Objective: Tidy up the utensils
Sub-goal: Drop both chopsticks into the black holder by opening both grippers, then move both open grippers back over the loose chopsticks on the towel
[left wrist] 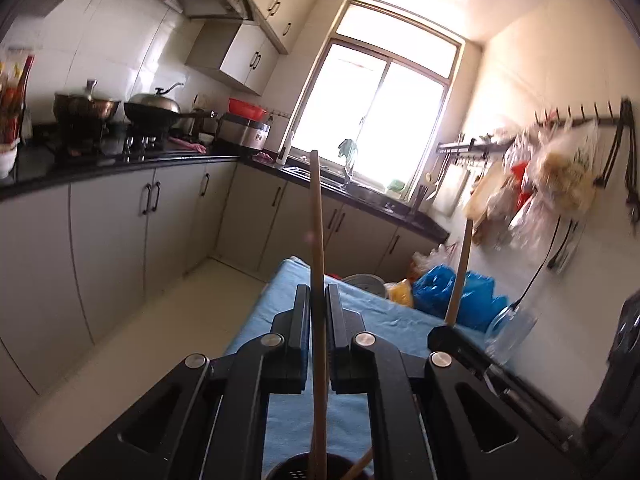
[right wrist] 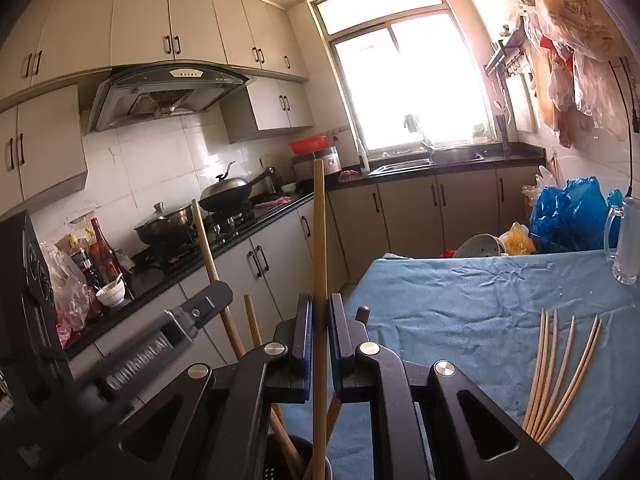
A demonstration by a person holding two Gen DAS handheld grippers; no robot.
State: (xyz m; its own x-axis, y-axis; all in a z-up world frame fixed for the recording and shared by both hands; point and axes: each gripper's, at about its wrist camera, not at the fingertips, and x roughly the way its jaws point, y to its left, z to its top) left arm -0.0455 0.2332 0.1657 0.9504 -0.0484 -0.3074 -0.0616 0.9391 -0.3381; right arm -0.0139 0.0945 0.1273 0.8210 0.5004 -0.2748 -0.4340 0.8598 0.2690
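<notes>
My left gripper is shut on an upright wooden chopstick whose lower end stands in a dark holder at the frame's bottom. My right gripper is shut on another upright chopstick above the same dark holder, which has more chopsticks leaning in it. The right gripper with its chopstick shows in the left wrist view; the left gripper shows in the right wrist view. Several loose chopsticks lie on the blue cloth at right.
A glass mug stands at the table's far right, with blue plastic bags and a metal bowl at the far edge. Counter with stove and pots runs along the left. Bags hang on the right wall.
</notes>
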